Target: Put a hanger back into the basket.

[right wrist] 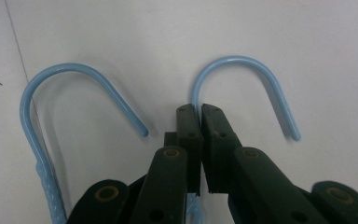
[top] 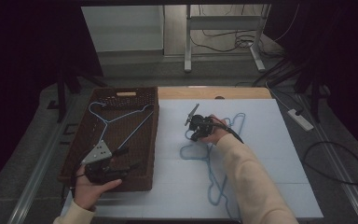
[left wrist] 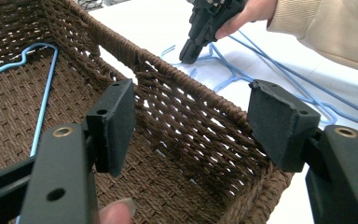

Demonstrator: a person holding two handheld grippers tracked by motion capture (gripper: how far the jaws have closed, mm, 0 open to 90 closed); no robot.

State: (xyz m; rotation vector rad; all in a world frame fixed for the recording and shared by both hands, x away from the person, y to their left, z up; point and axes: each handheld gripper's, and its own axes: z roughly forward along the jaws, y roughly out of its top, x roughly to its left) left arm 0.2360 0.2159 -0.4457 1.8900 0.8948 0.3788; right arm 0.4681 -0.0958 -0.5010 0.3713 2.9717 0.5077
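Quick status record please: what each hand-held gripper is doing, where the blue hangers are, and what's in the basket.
left hand-held gripper: jaws open, nothing between them, over the near right corner of the brown woven basket
right hand-held gripper: jaws shut on the neck of a light blue wire hanger, just below its hook
hanger in basket: one light blue wire hanger, lying flat on the bottom
hangers on white table: at least two, hooks side by side in the right gripper view, second hook free
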